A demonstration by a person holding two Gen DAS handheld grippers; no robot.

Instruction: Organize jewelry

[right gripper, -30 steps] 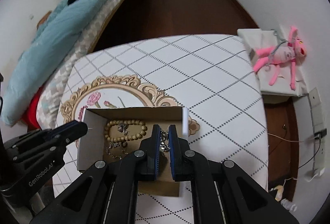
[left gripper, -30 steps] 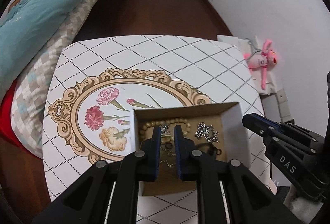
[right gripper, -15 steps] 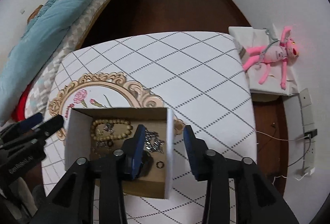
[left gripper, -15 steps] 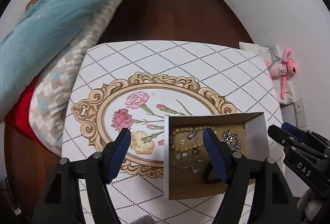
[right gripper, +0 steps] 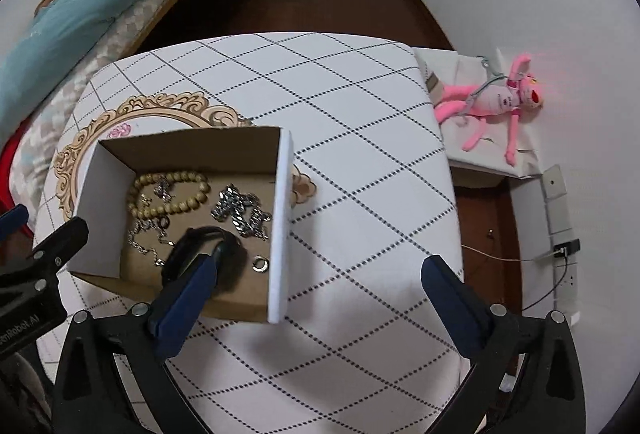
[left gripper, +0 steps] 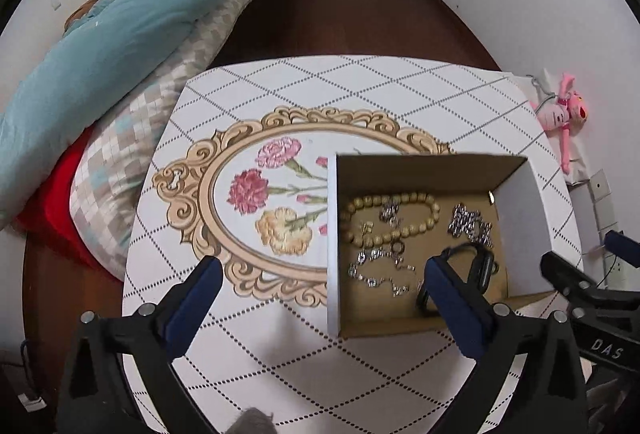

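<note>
We hold two tongs above the desk, and both are wide open with nothing in them. The left tongs hang over the near edge of the desk, with one finger by the flower picture and the other finger over the box. The right tongs hang over the near right part of the desk, with one finger over the box and the other over bare cloth.

The box sits near the front edge of the desk, partly on the gold frame of the flower picture. All the jewelry we can see is inside it. A bead bracelet lies at the far side. A thick silver chain lies next to it, close to the right wall. A thin silver chain lies nearer to us. A black band lies at the near side, and a small ring lies just beside it.

We think the putting-in step is done, because nothing is left out on the desk. The pieces look a bit mixed up, though. The thin chain lies very close to the beads. If we keep going, we think the next move is to reach down, pinch one piece softly, and lift it slowly so it does not drag the others along.
</note>
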